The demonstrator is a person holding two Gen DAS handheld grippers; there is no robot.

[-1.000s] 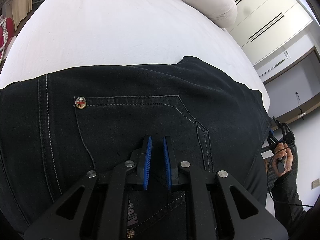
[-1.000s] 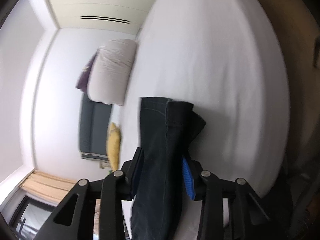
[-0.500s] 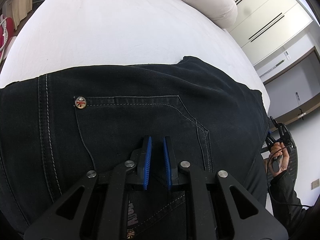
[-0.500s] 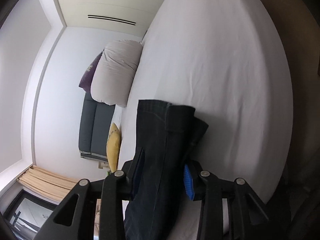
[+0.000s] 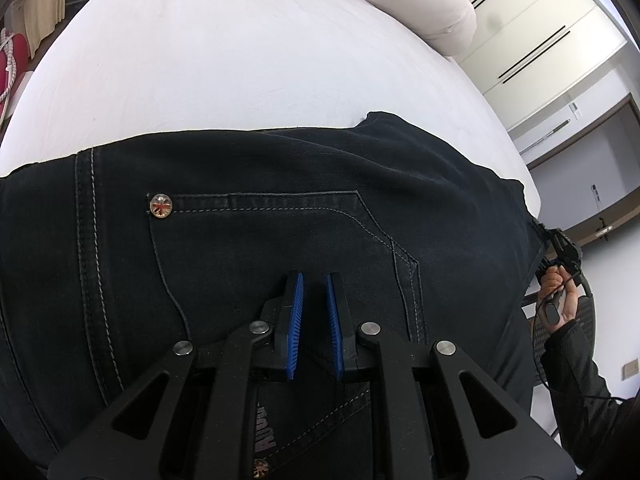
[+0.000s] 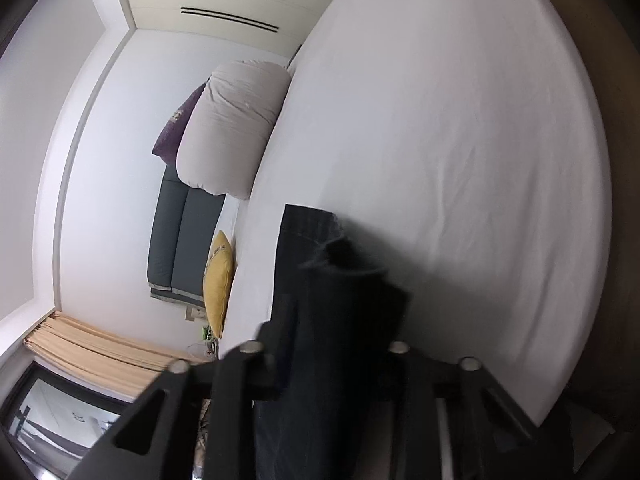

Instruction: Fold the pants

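Dark denim pants [image 5: 280,184] lie across the near part of a white bed [image 5: 240,60], back pocket and a metal rivet [image 5: 161,205] facing up. My left gripper [image 5: 314,280] rests over the pocket, its blue pads nearly together with a narrow gap; whether cloth is pinched there is hidden. My right gripper [image 6: 336,320] is shut on the pant legs' hem end [image 6: 320,280] and holds it above the bed [image 6: 460,160]; the view is blurred. The right gripper also shows in the left wrist view [image 5: 560,252], at the pants' far right end.
A rolled white duvet [image 5: 408,4] and a yellow cushion [image 6: 218,284] lie at the head of the bed. White wardrobes [image 5: 540,40] stand beyond. A grey headboard [image 6: 184,240] is against the wall. A beige curtain [image 6: 100,344] hangs by the window.
My right gripper has moved with the hem, and its view has rotated and blurred. The left gripper and the pants under it have stayed still.
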